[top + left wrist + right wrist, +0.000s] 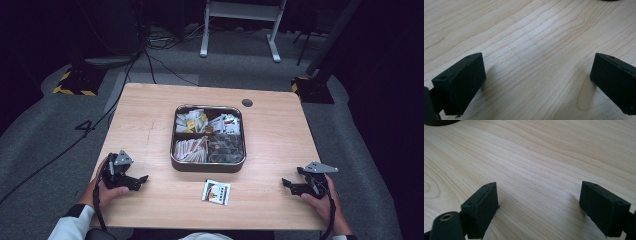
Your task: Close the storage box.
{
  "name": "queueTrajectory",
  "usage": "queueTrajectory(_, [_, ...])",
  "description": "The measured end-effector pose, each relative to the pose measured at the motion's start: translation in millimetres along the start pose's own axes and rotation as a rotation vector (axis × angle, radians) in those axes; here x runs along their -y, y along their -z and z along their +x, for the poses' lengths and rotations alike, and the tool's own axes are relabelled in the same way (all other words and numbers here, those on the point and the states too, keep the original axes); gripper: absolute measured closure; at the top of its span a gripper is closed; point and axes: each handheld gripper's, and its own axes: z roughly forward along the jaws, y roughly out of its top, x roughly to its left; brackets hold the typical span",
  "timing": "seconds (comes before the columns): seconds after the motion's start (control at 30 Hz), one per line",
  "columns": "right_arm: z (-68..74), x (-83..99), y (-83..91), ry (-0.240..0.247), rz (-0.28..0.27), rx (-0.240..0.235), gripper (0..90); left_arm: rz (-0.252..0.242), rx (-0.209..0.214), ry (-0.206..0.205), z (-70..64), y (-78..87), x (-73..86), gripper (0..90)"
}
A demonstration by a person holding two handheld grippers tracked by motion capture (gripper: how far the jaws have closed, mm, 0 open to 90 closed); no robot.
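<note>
Centrally, packet [216,192] lies between both grippers.

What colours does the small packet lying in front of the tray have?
The packet is mostly white, with red, green and dark markings; it shows best in the high view.

Bare table [150,115] is left around the sachet [216,192]; passage beyond it is blocked by the tray [208,166], while both flanks are unobstructed.

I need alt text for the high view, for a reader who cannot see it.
A person rests the left gripper and right gripper, jaws apart, on a wooden table. Between them lies a small packet, in front of a divided tray of packets.
</note>
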Motion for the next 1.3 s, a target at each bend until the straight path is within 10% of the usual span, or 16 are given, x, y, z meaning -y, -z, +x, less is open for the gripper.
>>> queueTrajectory(1.3, [-1.2, -1.9, -2.1, -0.013, 0.000, 0.016, 15.9, 0.000, 0.003, 0.000, 0.3, -0.8, -0.7, 0.2])
